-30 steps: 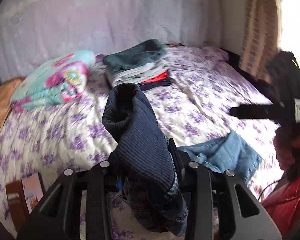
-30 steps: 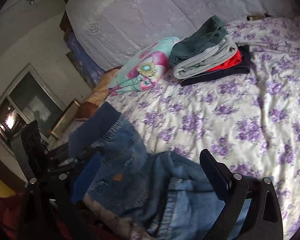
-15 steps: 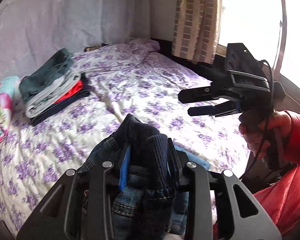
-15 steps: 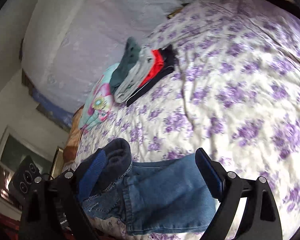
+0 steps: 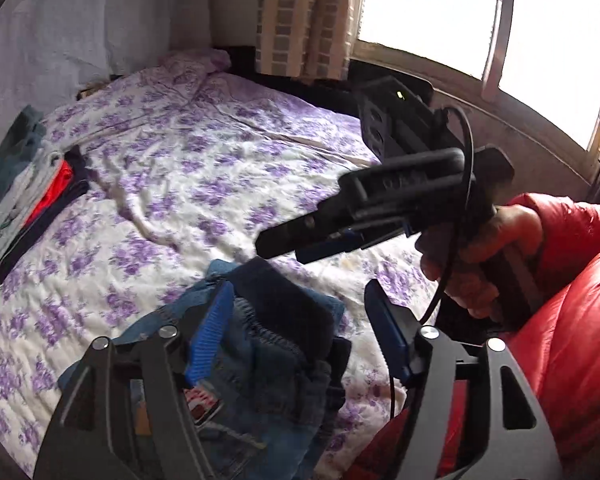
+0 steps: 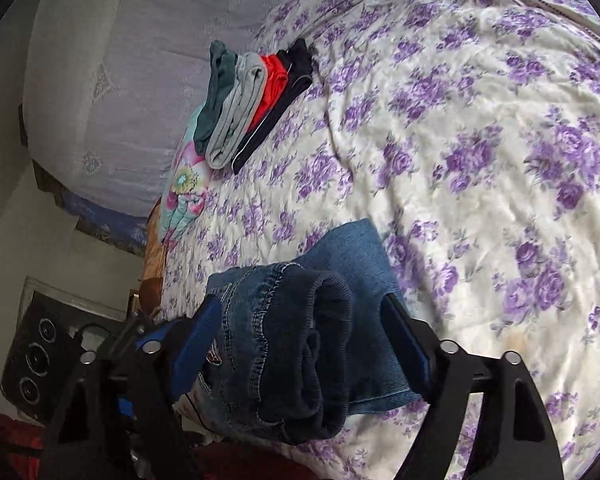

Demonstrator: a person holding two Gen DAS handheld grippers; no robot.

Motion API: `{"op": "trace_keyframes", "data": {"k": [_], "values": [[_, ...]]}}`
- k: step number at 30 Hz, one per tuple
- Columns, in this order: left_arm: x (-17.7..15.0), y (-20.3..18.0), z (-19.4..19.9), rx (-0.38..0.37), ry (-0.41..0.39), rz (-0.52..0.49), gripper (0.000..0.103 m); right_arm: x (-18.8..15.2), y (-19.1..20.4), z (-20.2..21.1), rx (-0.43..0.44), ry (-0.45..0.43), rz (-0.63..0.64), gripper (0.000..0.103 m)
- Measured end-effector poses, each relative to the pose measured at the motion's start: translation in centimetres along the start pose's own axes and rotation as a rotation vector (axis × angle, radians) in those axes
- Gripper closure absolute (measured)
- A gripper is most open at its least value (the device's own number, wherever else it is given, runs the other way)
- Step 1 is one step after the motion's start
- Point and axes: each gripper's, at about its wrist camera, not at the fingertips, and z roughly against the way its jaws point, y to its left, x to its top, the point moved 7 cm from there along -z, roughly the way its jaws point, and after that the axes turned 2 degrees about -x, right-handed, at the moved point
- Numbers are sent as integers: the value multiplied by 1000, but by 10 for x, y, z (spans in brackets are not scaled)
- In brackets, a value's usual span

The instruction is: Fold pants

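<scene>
Denim pants [image 6: 300, 340], soft and floppy with a thick ribbed navy waistband, lay bunched at the near edge of the floral bedsheet [image 6: 480, 160]. The left gripper [image 5: 296, 320] had just spread clear of them; the right gripper's [image 6: 300, 320] fingers, just narrowing, bracketed the waistband without pressing. That stitched band looked the firmest hold.

jeans [image 6: 284, 344]: blue denim, coarse weave, ribbed knit waistband
bedsheet [image 6: 480, 160]: matt, crinkled floral cotton-like cloth
left gripper [image 5: 300, 332]: matt black plastic-looking frame, ridged blue pads
jacket sleeve [image 5: 572, 320]: glossy red quilted fabric, right of the jeans
folded clothes [image 6: 252, 100]: soft matt cloth
</scene>
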Motion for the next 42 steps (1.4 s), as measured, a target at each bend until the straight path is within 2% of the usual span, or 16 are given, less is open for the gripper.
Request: {"op": "trace_keyframes", "data": {"k": [4, 8, 11, 13, 16, 19, 21, 23, 25, 26, 28, 31, 34, 37, 40, 42], "values": [[-23, 70, 47, 141, -37, 232, 20, -6, 0, -31, -56, 90, 47, 33], [-94, 135, 69, 276, 43, 529, 20, -14, 5, -48, -40, 128, 54, 34], [-141, 147, 66, 272, 112, 688, 20, -19, 19, -56, -54, 161, 127, 36], [-153, 141, 62, 242, 97, 729, 20, -24, 29, -58, -82, 173, 197, 49], [-150, 142, 60, 249, 80, 733, 19, -18, 51, -46, -133, 104, 339, 68], [-130, 131, 64, 222, 55, 692, 19, 4, 80, -15, -130, 19, 401, 70], [-108, 112, 67, 205, 33, 576, 17, 19, 86, 1, -154, -6, 427, 70], [-97, 93, 55, 183, 77, 455, 12, 25, 66, -1, -189, 38, 384, 70], [-103, 84, 31, 175, 173, 393, 8, 14, 18, -28, -208, 176, 274, 69], [-112, 82, 14, 174, 245, 385, 7, 7, -11, -42, -240, 201, 205, 60], [-128, 84, -5, 137, 313, 443, 5, -1, -30, -47, -175, 156, 143, 58], [-127, 94, 4, 116, 284, 500, 4, 0, -15, -36, -247, 125, 227, 50], [-114, 97, 27, 203, 217, 444, 5, 1, 14, -18, -331, 62, 401, 48], [-97, 111, 45, 234, 131, 472, 5, -5, 41, -4, -360, 26, 597, 43], [-84, 138, 39, 275, 104, 521, 5, -15, 30, -14, -385, 93, 622, 35], [-92, 159, 12, 280, 186, 599, 4, -27, -6, -39, -399, 194, 524, 28]]}}
